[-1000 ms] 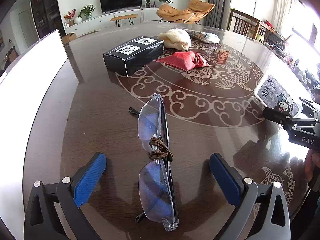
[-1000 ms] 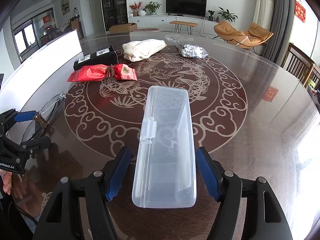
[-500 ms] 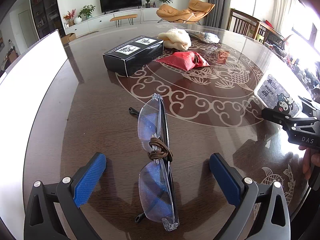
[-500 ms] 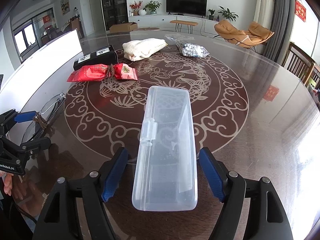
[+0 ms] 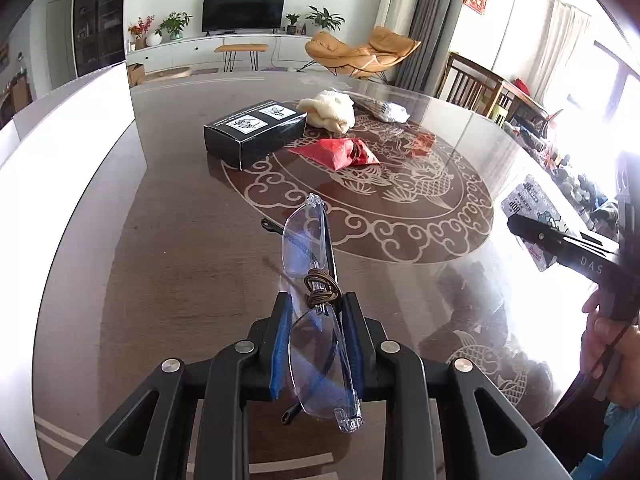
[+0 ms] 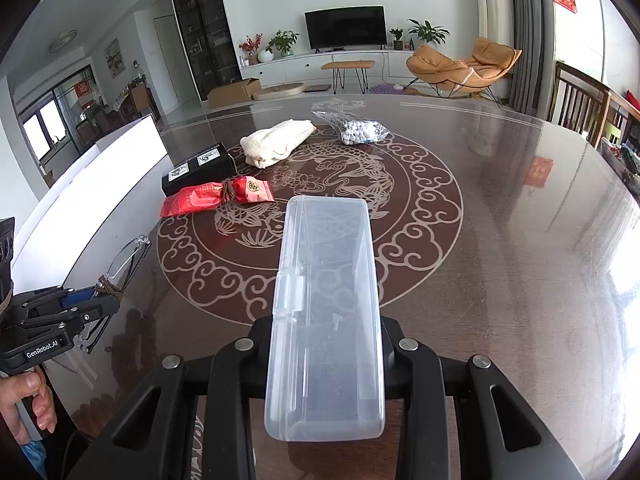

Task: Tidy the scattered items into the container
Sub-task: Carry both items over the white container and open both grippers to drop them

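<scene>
Left tool (image 5: 318, 344): pinching glasses (image 5: 316, 300)
Right tool (image 6: 324, 344): clamping clear case (image 6: 326, 312)
Writing: "GenRobot.AI" showing on left tool, "DAS" on right

left tool (image 5: 316, 344) closed tight, right tool (image 6: 326, 344) clamped, both level

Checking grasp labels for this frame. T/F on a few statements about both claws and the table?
1. The left claw is shut on the glasses. True.
2. The right claw is open, clear of the plastic case. False: it is shut on the case.
3. The case lid is open. False: it is closed.
4. A brown hair tie is wrapped around the glasses' bridge. True.
5. The red packet lies inside the case. False: it lies on the table.
</scene>
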Motion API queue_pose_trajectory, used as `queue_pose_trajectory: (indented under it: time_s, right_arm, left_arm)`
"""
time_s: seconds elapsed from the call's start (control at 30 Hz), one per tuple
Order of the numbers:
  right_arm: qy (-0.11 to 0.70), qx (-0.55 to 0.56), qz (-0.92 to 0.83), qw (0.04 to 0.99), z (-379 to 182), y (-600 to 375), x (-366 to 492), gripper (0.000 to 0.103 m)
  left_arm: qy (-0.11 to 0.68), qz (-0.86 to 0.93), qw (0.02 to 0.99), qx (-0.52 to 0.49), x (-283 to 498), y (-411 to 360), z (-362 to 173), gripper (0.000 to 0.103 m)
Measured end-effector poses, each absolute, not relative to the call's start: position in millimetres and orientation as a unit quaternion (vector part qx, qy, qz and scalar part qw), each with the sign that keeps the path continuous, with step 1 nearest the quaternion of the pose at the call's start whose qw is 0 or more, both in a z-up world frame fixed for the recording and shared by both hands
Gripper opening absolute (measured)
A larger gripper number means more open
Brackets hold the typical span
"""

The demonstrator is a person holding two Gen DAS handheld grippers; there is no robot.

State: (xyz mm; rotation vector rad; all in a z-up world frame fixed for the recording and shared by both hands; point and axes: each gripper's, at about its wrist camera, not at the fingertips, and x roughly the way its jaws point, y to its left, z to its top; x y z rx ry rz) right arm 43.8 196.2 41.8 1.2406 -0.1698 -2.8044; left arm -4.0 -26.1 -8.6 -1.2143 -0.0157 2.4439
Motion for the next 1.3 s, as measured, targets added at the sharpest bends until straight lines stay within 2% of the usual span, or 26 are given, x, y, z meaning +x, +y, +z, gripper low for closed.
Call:
queue_pose_trajectory:
  time_s: [0.17, 0.33, 0.57, 0.73, 0.93, 1.1, 1.13, 1.17, 1.2, 1.23, 1.3]
  right_arm:
    - [-0.039, 0.424, -0.903, 0.062, 38.8, 171.3, 49.1, 0.033]
    - [-0.031, 0.401, -0.908, 0.119, 68.7, 122.7, 41.9, 0.033]
    - [-0.017, 0.351, -0.905, 0.24, 142.1, 4.9, -0.4, 0.033]
    - [-0.013, 0.344, -0.875, 0.34, 172.5, -121.9, -34.1, 0.033]
    - [0.037, 0.41, -0.821, 0.395, 130.9, -262.3, -65.3, 0.033]
    - [0.053, 0.467, -0.782, 0.408, 86.8, -315.8, -79.1, 0.034]
    - [0.044, 0.484, -0.771, 0.412, 79.6, -321.5, -83.4, 0.037]
    - [0.036, 0.499, -0.762, 0.412, 72.8, -325.2, -87.2, 0.041]
    - [0.032, 0.51, -0.754, 0.412, 67.9, -328.4, -89.9, 0.056]
    - [0.033, 0.518, -0.749, 0.413, 64.8, -331.1, -91.3, 0.063]
    - [0.035, 0.521, -0.746, 0.414, 65.5, -329.1, -93.3, 0.063]
  left_arm:
    - [-0.058, 0.875, 0.2, -0.436, 3.9, -41.8, -7.2, 0.025]
    - [-0.112, 0.892, 0.183, -0.397, 9.4, -90.1, 38.0, 0.025]
    - [-0.117, 0.927, 0.065, -0.35, 1.6, -230.7, 109.4, 0.025]
    - [-0.118, 0.918, -0.028, -0.378, -22.9, -334.3, 108.1, 0.025]
    - [-0.118, 0.88, -0.079, -0.453, -58.0, -396.0, 66.9, 0.025]
    - [-0.113, 0.855, -0.089, -0.499, -75.1, -411.4, 41.3, 0.028]
    - [-0.121, 0.852, -0.088, -0.501, -75.5, -414.5, 38.1, 0.037]
    - [-0.127, 0.852, -0.088, -0.5, -73.3, -416.3, 36.4, 0.059]
    - [-0.131, 0.854, -0.09, -0.495, -71.5, -417.1, 36.3, 0.073]
    - [-0.133, 0.858, -0.093, -0.488, -68.9, -417.0, 37.6, 0.093]
    - [-0.133, 0.866, -0.097, -0.472, -61.1, -416.1, 44.5, 0.094]
